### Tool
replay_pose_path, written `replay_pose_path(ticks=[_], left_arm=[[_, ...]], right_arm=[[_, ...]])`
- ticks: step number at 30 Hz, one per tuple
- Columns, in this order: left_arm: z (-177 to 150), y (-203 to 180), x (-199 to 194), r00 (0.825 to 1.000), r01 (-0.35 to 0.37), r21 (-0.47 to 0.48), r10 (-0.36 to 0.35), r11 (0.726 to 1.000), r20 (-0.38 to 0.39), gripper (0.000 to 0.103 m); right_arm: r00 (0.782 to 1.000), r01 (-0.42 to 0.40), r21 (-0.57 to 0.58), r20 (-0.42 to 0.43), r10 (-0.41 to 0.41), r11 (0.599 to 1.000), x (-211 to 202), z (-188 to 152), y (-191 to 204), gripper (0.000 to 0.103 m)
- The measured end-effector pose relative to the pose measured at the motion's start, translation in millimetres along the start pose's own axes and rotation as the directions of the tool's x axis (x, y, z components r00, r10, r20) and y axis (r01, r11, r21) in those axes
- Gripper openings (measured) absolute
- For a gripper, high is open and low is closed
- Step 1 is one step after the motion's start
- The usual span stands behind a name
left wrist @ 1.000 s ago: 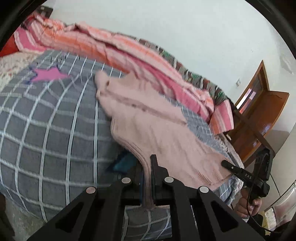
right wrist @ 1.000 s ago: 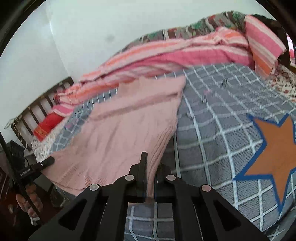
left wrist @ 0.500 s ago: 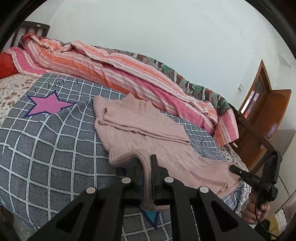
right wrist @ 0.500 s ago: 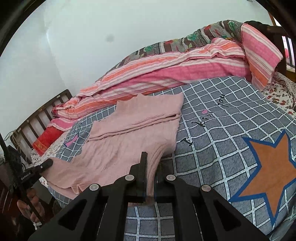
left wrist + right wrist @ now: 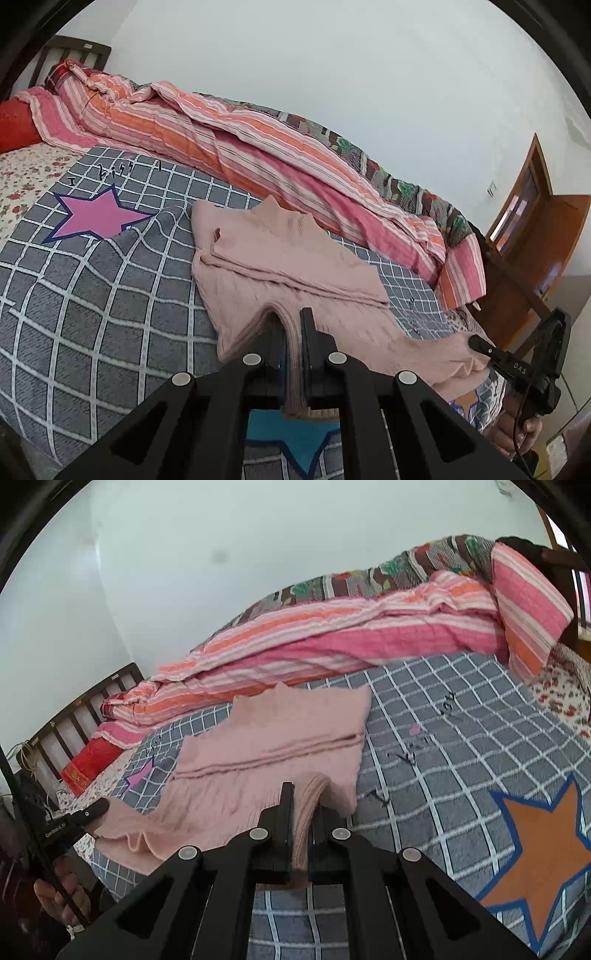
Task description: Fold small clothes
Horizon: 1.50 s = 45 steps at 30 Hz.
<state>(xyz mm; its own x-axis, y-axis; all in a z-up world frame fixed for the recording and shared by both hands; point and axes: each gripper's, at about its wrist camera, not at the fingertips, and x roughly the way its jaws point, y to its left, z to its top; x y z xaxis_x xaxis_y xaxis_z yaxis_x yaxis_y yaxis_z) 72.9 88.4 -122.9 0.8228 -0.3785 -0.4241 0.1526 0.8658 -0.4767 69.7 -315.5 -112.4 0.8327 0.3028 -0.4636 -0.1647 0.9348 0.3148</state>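
Note:
A pale pink knit sweater (image 5: 295, 254) lies on the grey checked blanket (image 5: 92, 314), collar toward the wall and sleeves folded across its chest. My left gripper (image 5: 291, 321) is shut on the sweater's near hem corner, which bunches between the jaws. In the right wrist view my right gripper (image 5: 303, 797) is shut on the other hem corner of the sweater (image 5: 280, 738). The hem sags between the two grippers, held off the bed. Each view shows the other gripper at its edge: the right gripper (image 5: 480, 345) and the left gripper (image 5: 94, 810), each in a person's hand.
A rolled pink and orange striped quilt (image 5: 240, 147) runs along the white wall. The blanket bears a pink star (image 5: 92, 218), an orange star (image 5: 543, 853) and a teal star (image 5: 291, 439). Around it are a dark headboard (image 5: 77, 716), a red pillow (image 5: 88, 764) and a wooden door (image 5: 532, 229).
Both grippers have risen with the hem corners still pinched. The bed now sits lower and farther in both views, and more of the sweater's lower part is off the blanket.

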Motion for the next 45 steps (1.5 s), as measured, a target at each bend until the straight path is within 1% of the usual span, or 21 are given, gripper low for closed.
replay_pose_path(ticks=[5,12,20,27,33,37,41,44,45], left_arm=[[10,9,11,1.000,-0.015,-0.039,0.015,0.999,0.014,0.007],[28,26,38,1.000,-0.004,-0.082,0.005,0.997,0.009,0.007],[59,26,78,1.000,-0.020,-0.069,0.020,0.997,0.005,0.007],[86,28,116,0.998,-0.067,-0.056,0.066,0.996,-0.008,0.007],[104,40,156,0.995,-0.101,-0.066,0.099,0.993,-0.026,0.007],[112,54,186,0.992,-0.116,-0.100,0.111,0.988,-0.053,0.007],[121,61,210,0.990,-0.131,-0.092,0.125,0.987,-0.067,0.007],[121,69,225,0.990,-0.127,-0.105,0.119,0.986,-0.080,0.007],[119,73,230,0.991,-0.117,-0.115,0.108,0.986,-0.084,0.009]], right_arm=[[1.000,0.024,0.002,0.018,-0.024,1.000,17,15,1,0.005],[0.999,0.011,0.043,0.044,-0.013,0.999,46,35,-3,0.005],[1.000,0.011,0.088,0.028,-0.013,0.996,92,64,-10,0.005],[0.999,0.032,0.090,0.004,-0.033,0.995,134,93,-13,0.005],[0.998,0.056,0.071,-0.031,-0.054,0.996,178,114,-13,0.005],[0.997,0.065,0.056,-0.052,-0.062,0.996,205,123,-14,0.005],[0.996,0.068,0.065,-0.069,-0.064,0.996,228,128,-19,0.005],[0.996,0.072,0.079,-0.065,-0.067,0.994,243,127,-26,0.006],[0.996,0.067,0.080,-0.060,-0.063,0.994,247,126,-28,0.008]])
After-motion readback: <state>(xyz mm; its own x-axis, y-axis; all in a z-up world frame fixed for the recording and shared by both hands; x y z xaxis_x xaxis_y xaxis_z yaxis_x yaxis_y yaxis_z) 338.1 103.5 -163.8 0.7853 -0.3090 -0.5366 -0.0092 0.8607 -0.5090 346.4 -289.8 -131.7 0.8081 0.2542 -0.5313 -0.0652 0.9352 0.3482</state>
